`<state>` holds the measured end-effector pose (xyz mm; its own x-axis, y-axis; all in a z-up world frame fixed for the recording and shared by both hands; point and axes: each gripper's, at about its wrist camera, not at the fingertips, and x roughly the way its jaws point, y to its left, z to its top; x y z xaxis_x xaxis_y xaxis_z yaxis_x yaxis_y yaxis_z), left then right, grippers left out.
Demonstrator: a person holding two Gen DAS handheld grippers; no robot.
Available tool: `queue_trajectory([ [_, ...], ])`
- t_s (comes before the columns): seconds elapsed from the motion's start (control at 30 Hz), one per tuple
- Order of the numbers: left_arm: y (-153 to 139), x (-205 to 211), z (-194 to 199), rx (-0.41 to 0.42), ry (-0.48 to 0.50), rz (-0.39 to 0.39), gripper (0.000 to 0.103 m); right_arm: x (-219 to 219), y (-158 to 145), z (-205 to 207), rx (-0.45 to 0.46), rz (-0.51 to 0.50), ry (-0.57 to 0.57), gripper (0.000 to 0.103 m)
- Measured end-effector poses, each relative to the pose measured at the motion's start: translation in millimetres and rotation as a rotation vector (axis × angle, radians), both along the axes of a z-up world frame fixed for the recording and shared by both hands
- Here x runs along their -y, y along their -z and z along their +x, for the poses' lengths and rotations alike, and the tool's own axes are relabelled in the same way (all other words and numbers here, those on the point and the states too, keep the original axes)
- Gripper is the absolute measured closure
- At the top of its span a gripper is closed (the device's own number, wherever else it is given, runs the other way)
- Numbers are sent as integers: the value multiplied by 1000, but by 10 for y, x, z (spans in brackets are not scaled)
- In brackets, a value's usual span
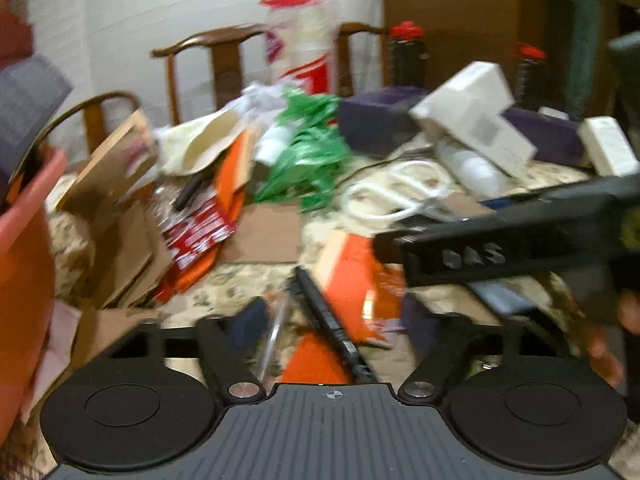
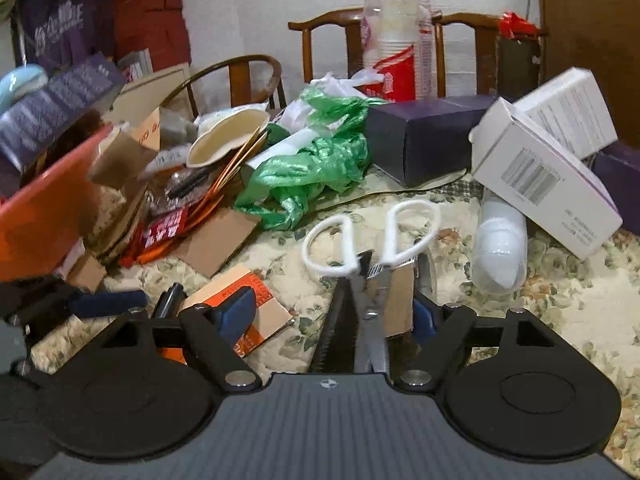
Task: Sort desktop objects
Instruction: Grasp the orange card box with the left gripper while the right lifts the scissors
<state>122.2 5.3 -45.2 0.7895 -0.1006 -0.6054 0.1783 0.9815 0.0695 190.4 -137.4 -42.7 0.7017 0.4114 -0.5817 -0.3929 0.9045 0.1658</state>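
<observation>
White-handled scissors (image 2: 370, 256) lie on the floral tablecloth (image 2: 560, 320) dead ahead of the right gripper (image 2: 332, 312), long axis running straight away from it — handles far, blades between its parted, empty jaws beside a black comb (image 2: 338, 328). The right hand is plainly nearer; the left gripper (image 1: 332, 320) hovers part-open over an orange booklet (image 1: 352, 280), gripping nothing.

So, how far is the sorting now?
Early. The orange bin at left already holds some boxes. The right gripper stands open around the scissors, not gripping them. Left: green bag, white boxes, cardboard and packets still cover the table.
</observation>
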Motion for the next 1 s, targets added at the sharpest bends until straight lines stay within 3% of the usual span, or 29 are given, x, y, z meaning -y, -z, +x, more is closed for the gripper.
queue_trajectory([
  [0.07, 4, 65, -32, 22, 9, 41, 39, 24, 0, 16, -10, 22, -4, 17],
  [0.13, -14, 62, -50, 31, 34, 25, 49, 30, 0, 19, -14, 30, -11, 15],
  [0.2, -28, 49, -70, 44, 27, 22, 50, -4, -1, 12, -9, 7, -14, 12],
  [0.23, -31, 50, -84, 51, 32, 32, 50, -27, -1, 12, -9, -5, -20, 3],
  [0.27, -31, 42, -95, 52, 32, 35, 50, -49, 5, 16, -12, -24, -23, 0],
  [0.4, -50, -58, -101, 38, 27, -10, 52, -103, 20, 15, -12, -80, -22, 0],
  [0.43, -54, -73, -105, 39, 20, -6, 89, -103, 18, 15, -11, -79, -20, 0],
  [0.5, -79, -133, -112, 45, -10, 14, 93, -78, 20, 21, -16, -73, -9, 0],
  [0.57, -83, -206, -91, 19, -3, -18, 94, -54, 20, 27, -15, -74, 12, 0],
  [0.6, -82, -219, -83, 12, -1, -25, 92, -64, 25, 23, -12, -101, 30, 0],
  [0.7, -76, -160, -105, 16, 6, 20, 53, -62, 26, 21, -3, -128, 35, 1],
  [0.73, -75, -132, -121, 24, -8, 48, 12, -43, 27, 36, -5, -131, 43, 1],
  [0.77, -66, -117, -126, 25, -18, 64, 1, -17, 29, 54, -10, -132, 58, 1],
  [1.0, 31, -179, 17, -57, -15, -25, 1, -19, 50, 108, -2, -157, 78, 3],
])
